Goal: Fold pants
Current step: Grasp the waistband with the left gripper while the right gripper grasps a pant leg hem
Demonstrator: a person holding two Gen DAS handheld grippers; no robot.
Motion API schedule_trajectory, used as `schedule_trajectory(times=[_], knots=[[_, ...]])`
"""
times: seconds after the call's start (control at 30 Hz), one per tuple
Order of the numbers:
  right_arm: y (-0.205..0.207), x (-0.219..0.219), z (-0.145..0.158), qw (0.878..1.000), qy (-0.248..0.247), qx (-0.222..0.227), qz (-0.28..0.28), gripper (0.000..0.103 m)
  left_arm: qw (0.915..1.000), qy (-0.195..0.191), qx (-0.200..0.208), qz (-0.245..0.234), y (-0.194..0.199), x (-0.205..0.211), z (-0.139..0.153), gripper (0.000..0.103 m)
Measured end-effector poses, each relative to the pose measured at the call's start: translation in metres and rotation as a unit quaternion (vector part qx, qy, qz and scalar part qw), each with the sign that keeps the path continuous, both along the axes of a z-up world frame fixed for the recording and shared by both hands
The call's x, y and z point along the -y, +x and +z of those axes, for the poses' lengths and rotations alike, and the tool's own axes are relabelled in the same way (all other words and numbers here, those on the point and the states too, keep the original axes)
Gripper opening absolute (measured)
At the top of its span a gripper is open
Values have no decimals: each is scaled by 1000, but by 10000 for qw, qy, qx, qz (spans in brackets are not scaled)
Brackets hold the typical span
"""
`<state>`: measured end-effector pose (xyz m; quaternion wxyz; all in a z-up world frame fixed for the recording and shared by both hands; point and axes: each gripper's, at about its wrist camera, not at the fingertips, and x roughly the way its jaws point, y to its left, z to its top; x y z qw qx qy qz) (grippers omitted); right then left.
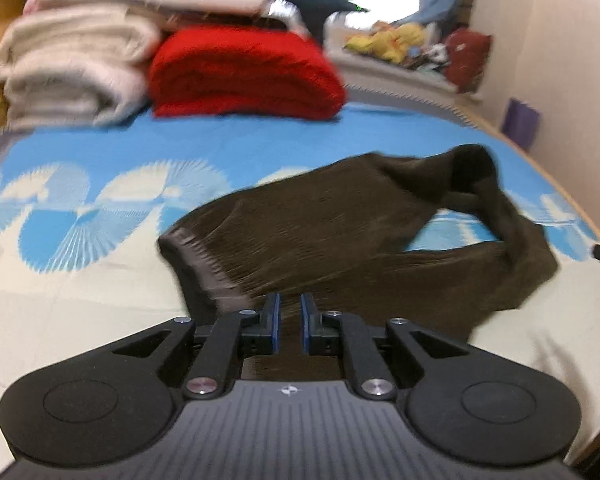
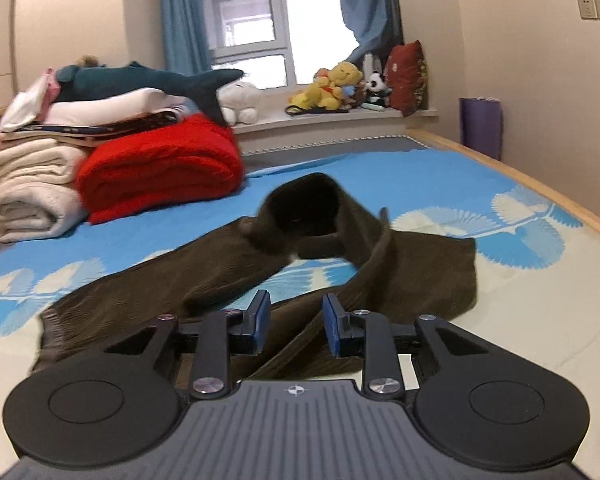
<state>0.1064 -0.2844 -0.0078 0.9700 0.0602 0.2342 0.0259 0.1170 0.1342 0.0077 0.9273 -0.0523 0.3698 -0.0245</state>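
Observation:
Dark brown ribbed pants (image 1: 340, 220) lie rumpled on the blue and cream bed sheet (image 1: 220, 140). One leg loops back, so a patch of sheet shows through. My left gripper (image 1: 290, 316) has its blue pads nearly together, shut on the near edge of the pants beside the hem. In the right wrist view the pants (image 2: 420, 272) spread out ahead, with the waist opening raised at the far end. My right gripper (image 2: 296, 320) stands a little wider, with a bunched fold of the pants filling the gap between its pads.
A folded red blanket (image 2: 160, 164) and a pile of cream blankets (image 2: 28, 192) with a plush shark on top stand at the bed's far left. Plush toys (image 2: 332, 88) sit on the window sill. A purple bag (image 2: 480, 124) leans on the right wall by the wooden bed edge (image 2: 540, 184).

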Motion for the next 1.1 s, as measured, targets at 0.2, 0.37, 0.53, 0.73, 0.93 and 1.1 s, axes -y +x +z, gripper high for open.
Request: schedule_trajectory(times=[0.2, 0.37, 0.53, 0.73, 0.93, 1.1], knots=[[84, 28, -32, 9976, 224, -542, -372, 51, 9814, -1094, -1361, 797, 46, -73, -70, 17], [140, 27, -63, 9942, 369, -963, -317, 71, 9747, -1191, -1721, 778, 66, -84, -90, 48], [177, 19, -83, 9910, 206, -1278, -337, 72, 9702, -1310, -1914, 707, 79, -78, -110, 59], [194, 23, -94, 9849, 101, -1668, -461, 16, 9686, -1081, -2162, 574, 94, -65, -133, 59], [168, 44, -62, 9895, 63, -1277, -679, 6, 9820, -317, -1850, 195, 85, -41, -125, 27], [119, 69, -27, 9937, -150, -988, -500, 6, 9915, -537, -1173, 191, 60, -46, -84, 19]])
